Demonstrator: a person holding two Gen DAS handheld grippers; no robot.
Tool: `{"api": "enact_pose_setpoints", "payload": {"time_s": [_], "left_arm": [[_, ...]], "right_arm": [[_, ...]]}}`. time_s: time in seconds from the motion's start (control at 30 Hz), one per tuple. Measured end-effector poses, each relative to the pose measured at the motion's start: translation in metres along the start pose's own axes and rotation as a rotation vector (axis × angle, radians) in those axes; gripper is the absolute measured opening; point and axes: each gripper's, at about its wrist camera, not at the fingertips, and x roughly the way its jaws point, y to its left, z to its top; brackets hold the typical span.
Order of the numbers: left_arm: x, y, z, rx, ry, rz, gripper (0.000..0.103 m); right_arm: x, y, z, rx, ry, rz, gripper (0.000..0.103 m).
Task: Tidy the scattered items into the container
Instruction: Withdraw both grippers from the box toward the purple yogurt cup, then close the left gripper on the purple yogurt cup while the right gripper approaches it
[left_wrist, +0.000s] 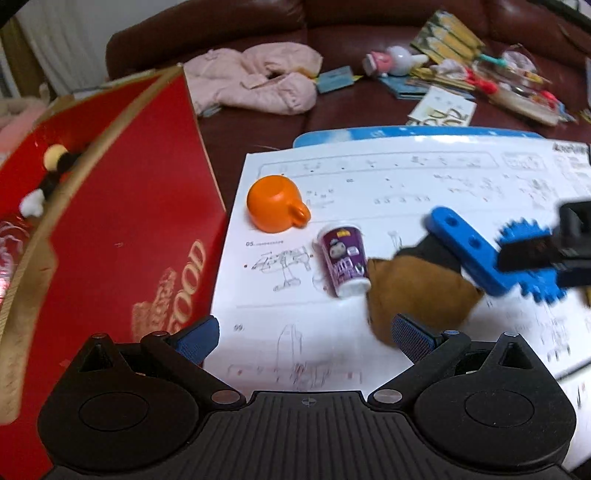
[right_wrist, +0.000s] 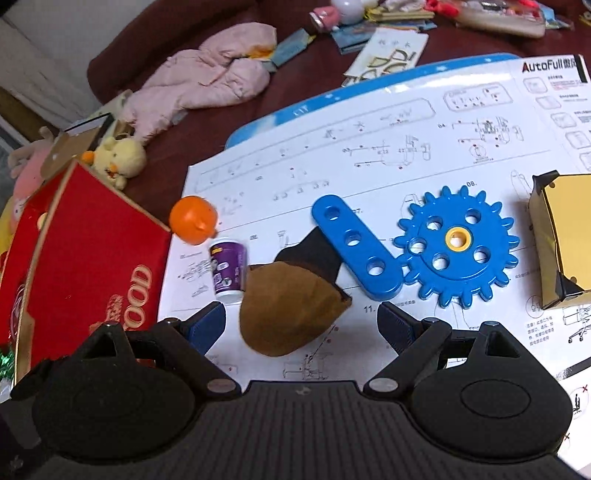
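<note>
We're hovering beside the red box (right_wrist: 85, 258) at far left, both the left gripper (left_wrist: 303, 338) and right gripper (right_wrist: 301, 323) released and empty. We're lining the right jaws around the brown pouch (right_wrist: 288, 310) lying just beneath; centring matters.

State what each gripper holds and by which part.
Nothing is held. The left gripper is open over bare paper; the right gripper is open, its fingers either side of the brown pouch without gripping it.
</note>
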Motion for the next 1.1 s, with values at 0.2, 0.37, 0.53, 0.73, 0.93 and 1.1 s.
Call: {"api": "enact_pose_setpoints", "payload": {"time_s": [0.2, 0.37, 0.53, 0.73, 0.93, 1.1], "left_arm": [[0.039, 0.006, 0.016, -0.104, 0.019, -0.043, 0.100], [0.066, 0.009, 0.027, -0.169, 0.028, -0.061, 0.096], [0.091, 0.009, 0.031, -0.191, 0.061, -0.083, 0.084], [0.101, 0.011, 0.023, -0.182, 0.071, -0.091, 0.085], [0.107, 0.016, 0.017, -0.170, 0.091, -0.084, 0.083], [0.108, 0.020, 0.017, -0.165, 0.082, -0.085, 0.083]], "right_arm": [[0.021, 0.001, 0.013, 0.023, 0.021, -0.018, 0.088], [0.041, 0.006, 0.021, 0.027, 0.049, -0.014, 0.083], [0.058, 0.016, 0.027, 0.012, 0.067, 0.005, 0.079], [0.074, 0.029, 0.032, -0.012, 0.081, 0.022, 0.077], [0.080, 0.043, 0.042, -0.043, 0.065, 0.056, 0.077], [0.091, 0.058, 0.048, -0.055, 0.087, 0.090, 0.077]]}}
